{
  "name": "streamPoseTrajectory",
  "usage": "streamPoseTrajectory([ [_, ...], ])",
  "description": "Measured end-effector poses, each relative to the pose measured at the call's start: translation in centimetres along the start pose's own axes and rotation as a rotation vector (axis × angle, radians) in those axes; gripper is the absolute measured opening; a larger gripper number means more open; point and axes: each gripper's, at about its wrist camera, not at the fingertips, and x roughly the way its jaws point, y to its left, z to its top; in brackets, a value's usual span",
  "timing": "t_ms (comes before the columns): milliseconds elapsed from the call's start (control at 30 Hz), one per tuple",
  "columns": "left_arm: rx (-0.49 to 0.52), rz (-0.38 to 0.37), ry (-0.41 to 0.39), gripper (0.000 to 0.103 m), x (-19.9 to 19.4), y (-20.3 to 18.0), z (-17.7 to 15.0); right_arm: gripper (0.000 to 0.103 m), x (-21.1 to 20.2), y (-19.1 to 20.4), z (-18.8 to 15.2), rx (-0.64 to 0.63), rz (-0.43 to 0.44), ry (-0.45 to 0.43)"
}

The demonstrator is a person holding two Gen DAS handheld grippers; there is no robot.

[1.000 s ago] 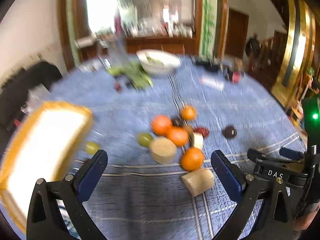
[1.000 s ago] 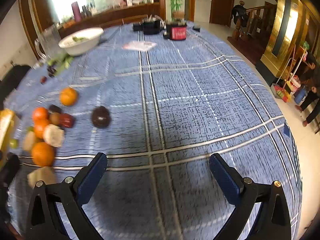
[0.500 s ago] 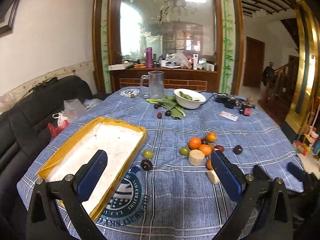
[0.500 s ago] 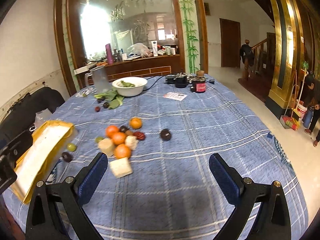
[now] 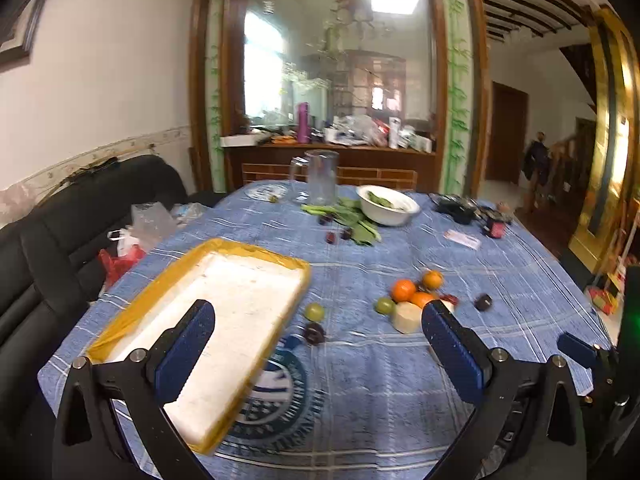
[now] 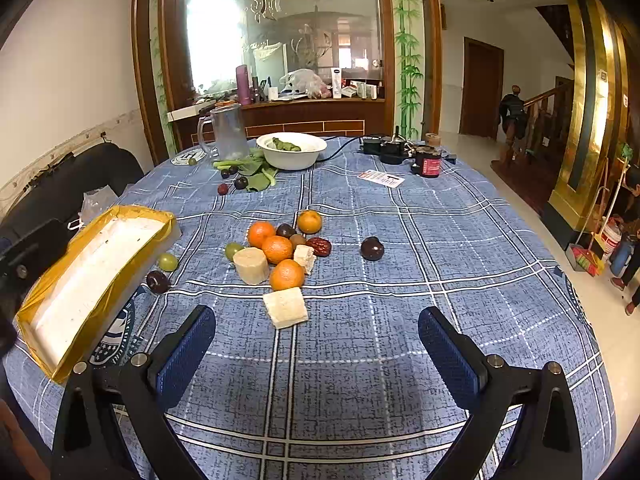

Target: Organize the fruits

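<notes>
Both grippers held wide apart above the blue checked table (image 6: 400, 240), nothing grasped.

The left gripper (image 5: 318, 344) and right gripper (image 6: 316, 342) are seen at the bottom of their frames. A cluster of orange mandarins (image 6: 276, 249) and pale cut chunks (image 6: 285, 307) is found at centre; the yellow-lined white foam tray (image 6: 92, 272) is seen lower left.

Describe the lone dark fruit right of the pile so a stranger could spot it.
Start at the blue checked tablecloth and find the cluster of oranges at its middle. To their right lies a dark plum, round and glossy, alone, touching nothing.
</notes>
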Motion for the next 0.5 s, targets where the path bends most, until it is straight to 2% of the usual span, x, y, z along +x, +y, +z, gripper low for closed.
streamPoseTrajectory([
  [100, -0.040, 0.036, -0.006, 0.103, 0.2, 2.7, 0.8, 0.102, 0.3, 0.8, 0.7, -0.024, 0.005, 0.001],
  [333, -0.152, 0.210, -0.006, 0.103, 0.4, 10.7, 1.9, 0.102, 2.1, 4.8, 1.7, -0.107, 0.088, 0.032],
  [500, -0.243, 0.228, -0.026, 0.103, -0.3, 14.1, 1.6, 0.098, 5.8, 8.8, 3.8, -0.186, 0.137, 0.093],
])
